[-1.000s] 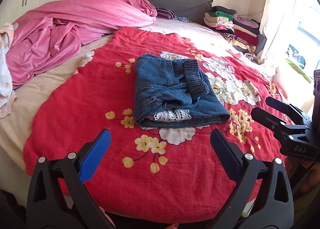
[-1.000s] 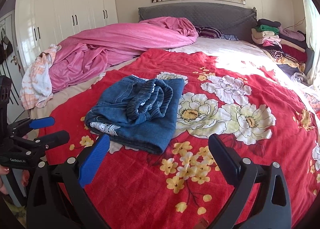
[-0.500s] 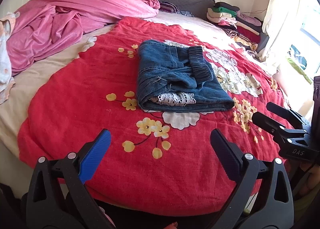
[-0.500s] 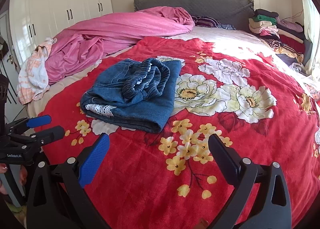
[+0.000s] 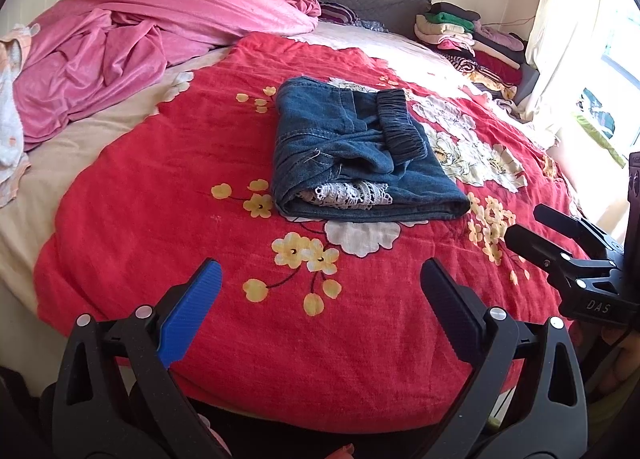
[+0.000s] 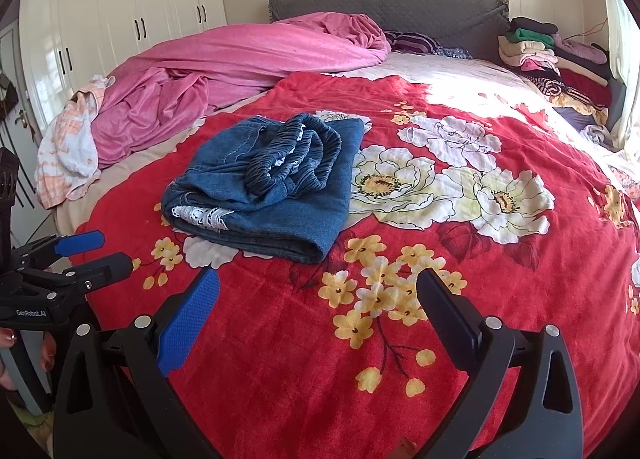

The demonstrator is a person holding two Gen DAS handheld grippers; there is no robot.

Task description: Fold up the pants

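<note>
Blue denim pants [image 5: 352,155] lie folded into a compact bundle on the red flowered blanket [image 5: 200,227], white lace trim showing at the near edge and the elastic waistband on top. They also show in the right wrist view [image 6: 268,183]. My left gripper [image 5: 320,287] is open and empty, held back near the foot of the bed, well short of the pants. My right gripper [image 6: 318,299] is open and empty, also short of the pants. Each gripper shows in the other's view: the right one [image 5: 560,243], the left one [image 6: 80,255].
A pink duvet [image 5: 140,43] is heaped at the far left of the bed. A stack of folded clothes [image 5: 468,39] sits at the far right by the grey headboard [image 6: 400,7]. White wardrobes [image 6: 120,11] stand to the left. A curtain and window are on the right.
Both grippers have stayed open and empty and shifted slightly relative to the bed; the view angle changed a little. The folded pants have not moved.
</note>
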